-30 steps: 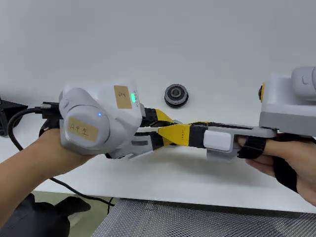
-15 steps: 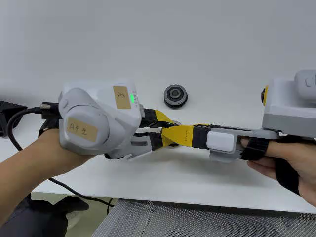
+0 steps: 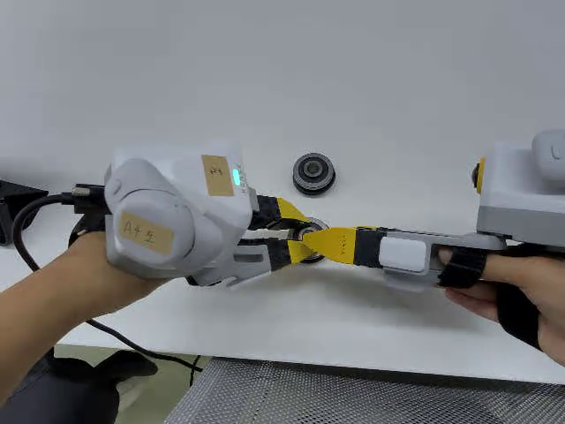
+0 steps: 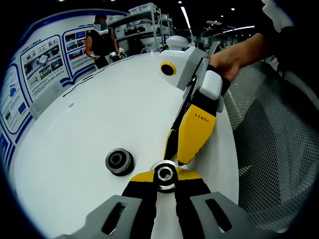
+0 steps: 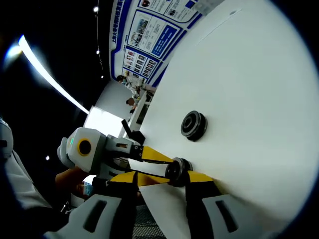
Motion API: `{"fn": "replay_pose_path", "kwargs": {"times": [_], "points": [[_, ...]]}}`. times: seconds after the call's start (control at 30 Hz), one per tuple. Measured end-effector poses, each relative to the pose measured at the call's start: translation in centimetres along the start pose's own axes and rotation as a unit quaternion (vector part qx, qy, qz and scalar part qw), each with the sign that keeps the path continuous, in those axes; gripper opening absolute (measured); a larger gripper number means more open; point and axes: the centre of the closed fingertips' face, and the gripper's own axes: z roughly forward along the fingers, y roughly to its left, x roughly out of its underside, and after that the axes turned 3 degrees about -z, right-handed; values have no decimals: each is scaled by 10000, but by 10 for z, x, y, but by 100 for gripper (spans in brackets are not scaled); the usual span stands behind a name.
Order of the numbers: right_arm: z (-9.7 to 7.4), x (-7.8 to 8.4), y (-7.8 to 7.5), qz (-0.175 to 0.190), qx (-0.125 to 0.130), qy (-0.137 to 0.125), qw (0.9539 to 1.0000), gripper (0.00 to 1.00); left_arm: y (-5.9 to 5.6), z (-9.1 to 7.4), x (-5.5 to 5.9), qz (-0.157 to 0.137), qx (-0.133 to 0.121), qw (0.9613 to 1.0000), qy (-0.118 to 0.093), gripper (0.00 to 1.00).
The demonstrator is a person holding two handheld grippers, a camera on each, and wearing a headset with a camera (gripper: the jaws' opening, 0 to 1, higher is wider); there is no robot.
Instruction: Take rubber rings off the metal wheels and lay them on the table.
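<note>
Metal wheel (image 4: 164, 175) sits clamped between the jaws of the left gripper (image 4: 164, 181), held over the near part of the table (image 3: 371, 115), with its hub face turned back toward that gripper's own camera. The right gripper (image 3: 321, 239) points in nose to nose from the opposite side. Its yellow tips are close together and touch the wheel's far rim, where the rubber ring would run. Whether they have bitten the ring I cannot tell. The right hand looks best placed to peel, probably pulling away from the left along the line both grippers share. A second wheel (image 3: 314, 172) lies on the table beyond them, well apart.
</note>
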Motion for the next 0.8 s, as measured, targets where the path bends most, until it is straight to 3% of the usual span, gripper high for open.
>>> {"fn": "replay_pose_path", "kwargs": {"times": [0.33,0.8], "points": [[-4,-1,-2,-63,39,-13,10000,31,0,0,0,3,5,10000,-1,13],[-4,0,-19,60,423,72,9991,8,0,0,0,-6,2,10000,-10,13]]}}
